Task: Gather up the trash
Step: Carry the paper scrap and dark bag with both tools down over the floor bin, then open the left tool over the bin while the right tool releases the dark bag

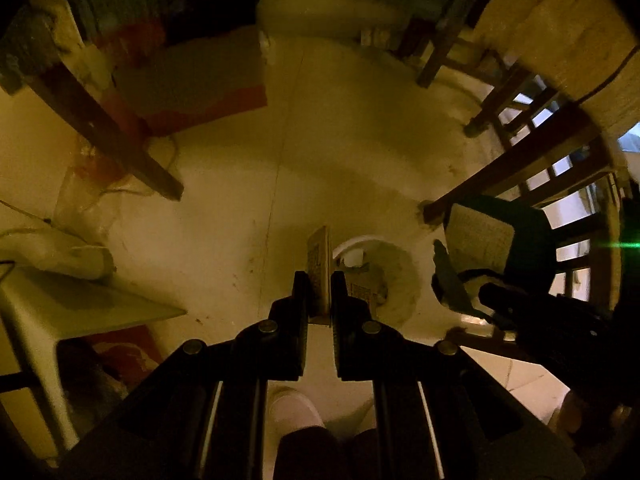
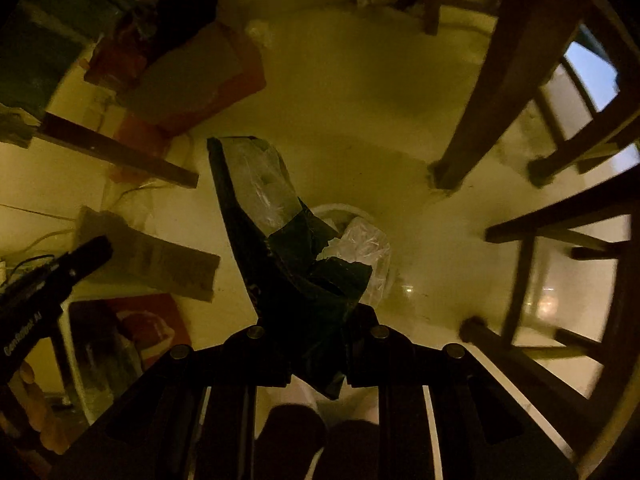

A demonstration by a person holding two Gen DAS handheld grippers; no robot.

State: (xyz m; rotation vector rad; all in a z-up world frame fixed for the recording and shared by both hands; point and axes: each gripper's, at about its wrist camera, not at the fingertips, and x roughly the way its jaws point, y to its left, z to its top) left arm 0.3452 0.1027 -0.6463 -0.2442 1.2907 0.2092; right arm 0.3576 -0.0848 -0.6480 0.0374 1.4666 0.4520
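My left gripper (image 1: 320, 282) points down at the floor, shut on a thin flat piece of cardboard (image 1: 319, 258) held edge-on. Just beyond it stands a small white bin (image 1: 404, 280) with scraps inside. My right gripper (image 2: 316, 322) is shut on a dark green package with a clear plastic window (image 2: 280, 240), which hangs over the bin's rim (image 2: 340, 210) and hides most of it. Crumpled clear plastic (image 2: 364, 244) shows behind the package. From the left wrist, the right gripper (image 1: 486, 294) and its green package (image 1: 496, 236) are at the right. The left gripper (image 2: 94, 250) shows at the left edge.
Dark wooden chair legs (image 1: 472, 196) and rungs (image 2: 560, 208) stand close to the bin on the right. Another wooden leg (image 1: 132, 148) slants at the left over a red-and-grey flat box (image 1: 192, 88). A white stool (image 1: 60, 304) is at the left. A person's shoe (image 1: 294, 412) is below.
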